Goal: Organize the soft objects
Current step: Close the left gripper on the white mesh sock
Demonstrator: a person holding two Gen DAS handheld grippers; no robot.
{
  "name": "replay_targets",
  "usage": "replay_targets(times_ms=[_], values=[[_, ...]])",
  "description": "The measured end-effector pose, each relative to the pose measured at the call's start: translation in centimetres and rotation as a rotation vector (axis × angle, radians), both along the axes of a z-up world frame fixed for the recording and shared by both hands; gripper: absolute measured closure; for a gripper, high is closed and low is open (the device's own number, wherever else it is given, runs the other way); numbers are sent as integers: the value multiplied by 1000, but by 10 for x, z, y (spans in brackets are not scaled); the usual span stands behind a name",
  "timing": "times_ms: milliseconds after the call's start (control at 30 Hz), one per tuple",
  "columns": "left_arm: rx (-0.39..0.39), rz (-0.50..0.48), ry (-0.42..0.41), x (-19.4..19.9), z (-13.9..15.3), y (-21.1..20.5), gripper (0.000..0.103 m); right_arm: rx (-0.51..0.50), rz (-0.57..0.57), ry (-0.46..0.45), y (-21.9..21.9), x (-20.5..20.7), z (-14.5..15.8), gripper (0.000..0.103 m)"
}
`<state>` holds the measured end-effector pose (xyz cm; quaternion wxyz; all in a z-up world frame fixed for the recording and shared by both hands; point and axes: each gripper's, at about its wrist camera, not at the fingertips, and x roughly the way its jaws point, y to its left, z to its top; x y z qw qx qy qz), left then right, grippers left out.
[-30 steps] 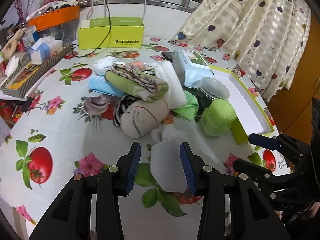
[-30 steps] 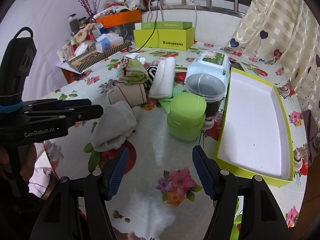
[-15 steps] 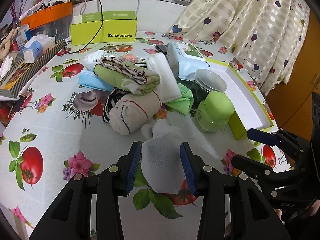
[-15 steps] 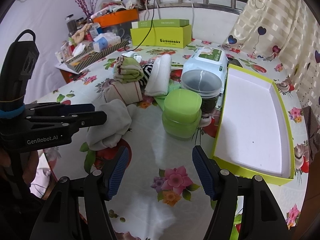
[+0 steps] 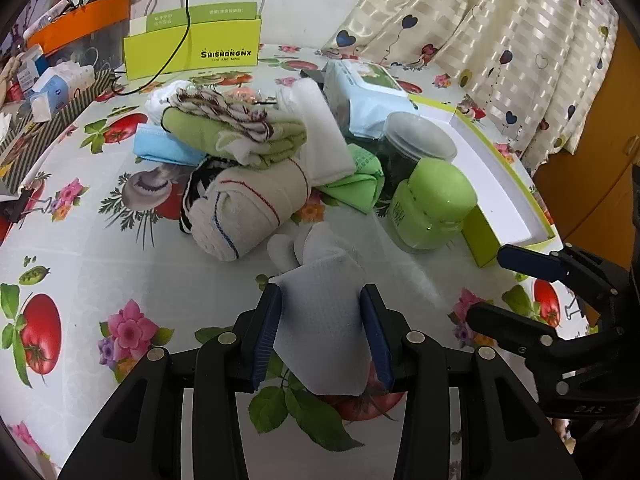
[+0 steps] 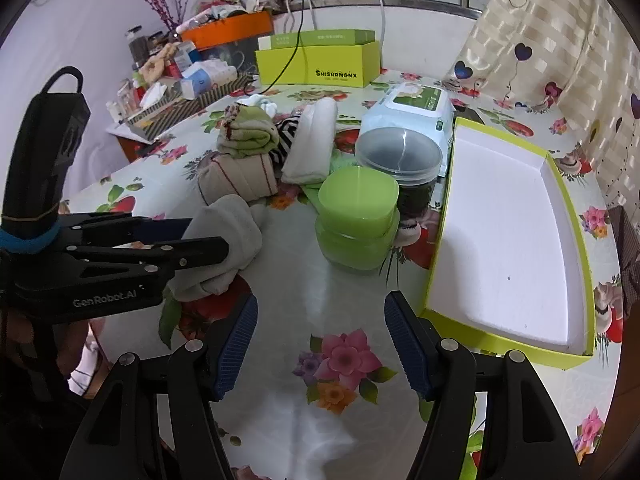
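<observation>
My left gripper straddles a pale grey sock on the floral tablecloth; its blue pads touch the sock's sides. The sock and left gripper also show in the right wrist view. Behind lies a pile of soft things: a beige rolled cloth, a green towel, a white rolled towel, a blue cloth, a green cloth. My right gripper is open and empty above the table, left of the white-lined green tray.
A green jar and a clear-lidded dark tub stand beside the tray. A wipes pack lies behind. A yellow-green box with cables and clutter trays sit at the back. A curtain hangs at the right.
My left gripper has narrowed around the grey sock and moved slightly forward toward the pile. The right gripper has shifted a little forward and stays open.
</observation>
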<state>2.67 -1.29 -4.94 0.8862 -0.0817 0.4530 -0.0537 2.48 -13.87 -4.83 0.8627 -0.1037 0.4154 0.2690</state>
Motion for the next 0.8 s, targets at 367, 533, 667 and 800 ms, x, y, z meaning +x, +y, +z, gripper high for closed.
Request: replay_targets(times_ms=[367, 533, 667, 800], values=[[10, -12, -3, 4, -11, 0, 54, -4, -29, 13, -4, 3, -2, 37], [13, -19, -13, 4, -16, -1, 52, 2, -48, 16, -6, 3, -2, 37], [40, -23, -49, 2, -18, -7, 52, 11, -67, 22, -9, 4, -2, 37], [60, -22, -66, 2, -18, -9, 52, 29, -78, 36, -12, 5, -1, 37]])
